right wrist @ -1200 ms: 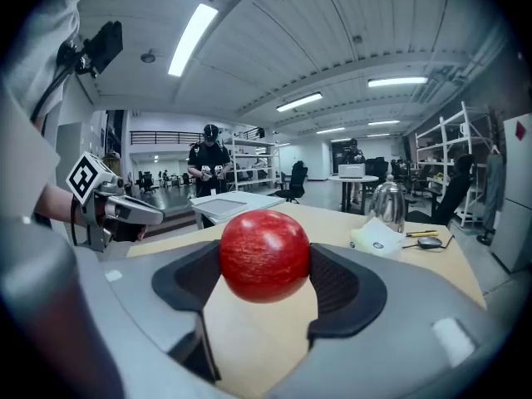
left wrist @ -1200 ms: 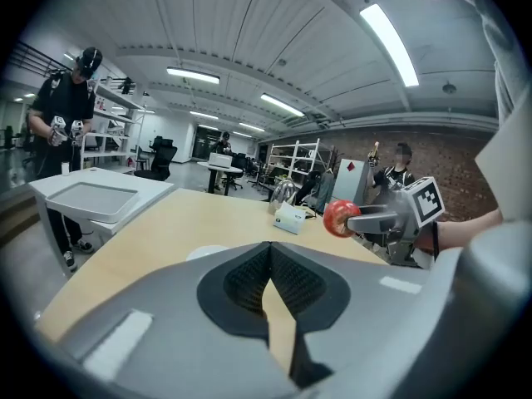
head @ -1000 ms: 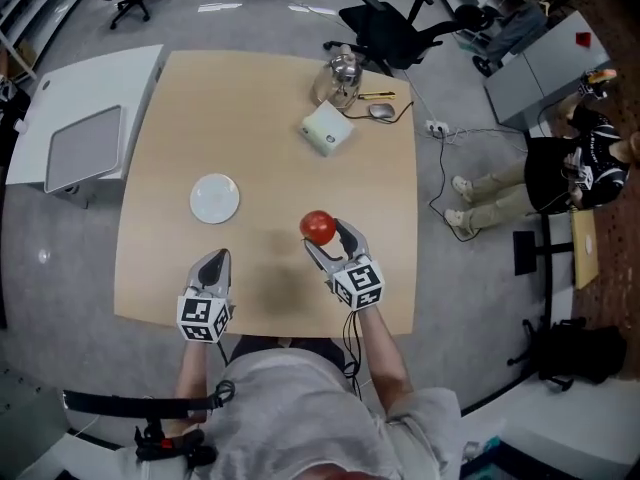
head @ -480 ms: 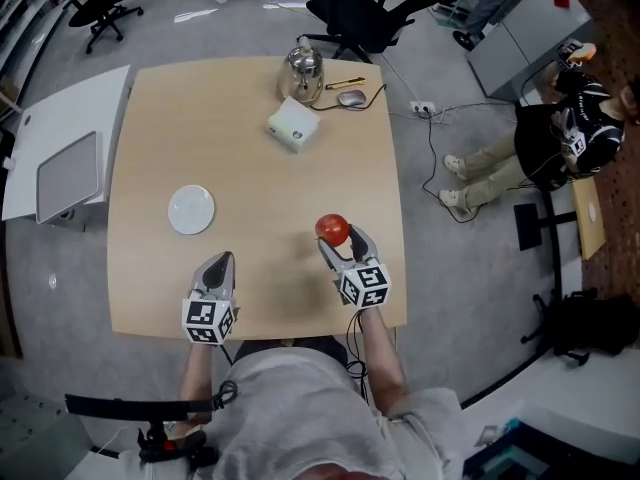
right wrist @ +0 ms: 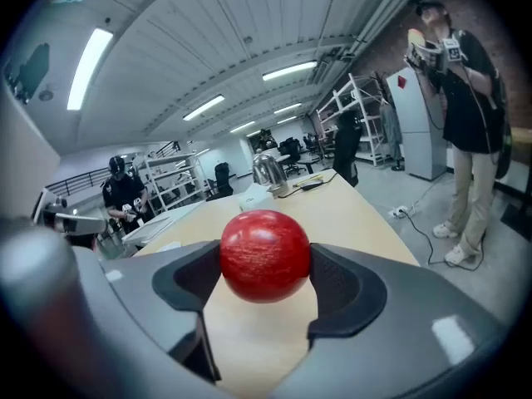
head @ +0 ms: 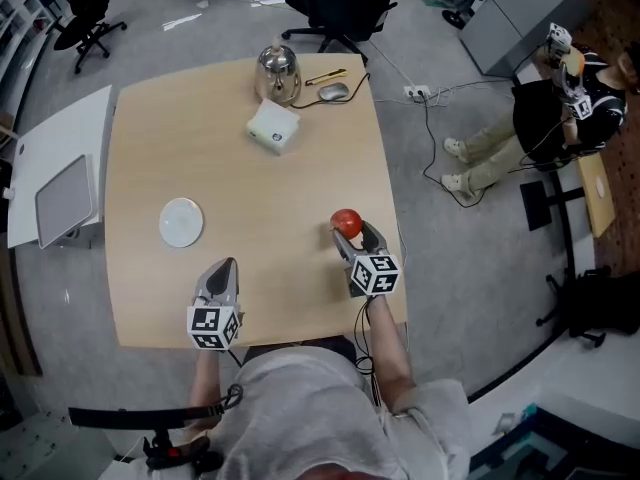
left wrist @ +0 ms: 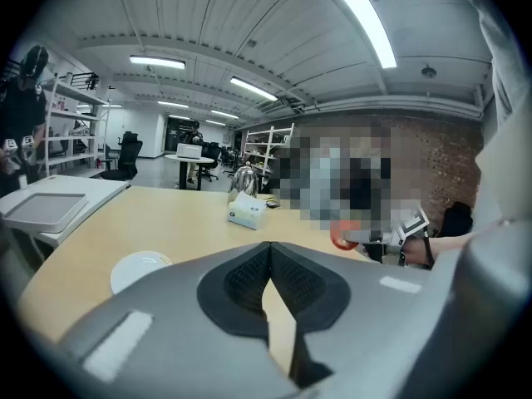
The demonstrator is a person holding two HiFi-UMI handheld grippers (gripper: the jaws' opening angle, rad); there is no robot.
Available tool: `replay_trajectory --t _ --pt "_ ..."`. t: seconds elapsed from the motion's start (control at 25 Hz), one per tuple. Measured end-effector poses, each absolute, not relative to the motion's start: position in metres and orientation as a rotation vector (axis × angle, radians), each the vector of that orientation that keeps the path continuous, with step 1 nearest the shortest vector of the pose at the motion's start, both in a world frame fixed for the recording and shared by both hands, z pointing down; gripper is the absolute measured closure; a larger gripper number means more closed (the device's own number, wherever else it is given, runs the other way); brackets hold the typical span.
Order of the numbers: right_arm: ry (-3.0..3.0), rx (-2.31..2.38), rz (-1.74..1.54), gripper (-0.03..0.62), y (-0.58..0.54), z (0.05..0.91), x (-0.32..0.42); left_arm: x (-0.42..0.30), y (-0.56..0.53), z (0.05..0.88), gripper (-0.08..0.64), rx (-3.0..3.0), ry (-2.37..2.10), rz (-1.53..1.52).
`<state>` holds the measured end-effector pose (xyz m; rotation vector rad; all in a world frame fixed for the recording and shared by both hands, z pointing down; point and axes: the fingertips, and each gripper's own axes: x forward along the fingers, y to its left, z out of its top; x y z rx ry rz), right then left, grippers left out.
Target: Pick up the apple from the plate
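A view from above shows a person seated at a light wooden table (head: 270, 198), holding a two-jaw gripper in each hand. The right gripper (head: 354, 236) grips a red apple (right wrist: 265, 255): both dark pads press against its sides, and the fruit hangs clear of the tabletop near the table's right edge. The small white plate (head: 181, 221) sits empty on the left part of the table, well apart from the apple. The left gripper (head: 226, 268) hovers over the near edge with its jaws closed together and nothing between them. At the far end stand a shiny metal kettle (head: 277, 68), a white tissue box (head: 272, 127) and a computer mouse (head: 333, 91). The pick-up looks done, since the apple is off the plate and held firmly; what remains, at most, is keeping it secure
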<state>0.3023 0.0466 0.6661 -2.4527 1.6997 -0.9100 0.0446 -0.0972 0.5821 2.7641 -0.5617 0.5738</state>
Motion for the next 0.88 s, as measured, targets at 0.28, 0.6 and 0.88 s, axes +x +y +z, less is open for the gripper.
replay_trajectory --t 0.28,0.6,0.88 --pt "1.561 -2.431 -1.054 0.255 0.058 0.709 0.345 0.06 -0.093 0.585 0.541 2.756 -0.583 0.613" --pt "1.581 -2.422 -1.131 0.255 0.058 0.737 0.363 0.073 -0.086 0.59 0.541 2.737 -0.614 0.645" --pt "1.637 -2.427 -1.167 0.255 0.054 0.752 0.378 0.084 -0.08 0.595 0.541 2.716 -0.645 0.666"
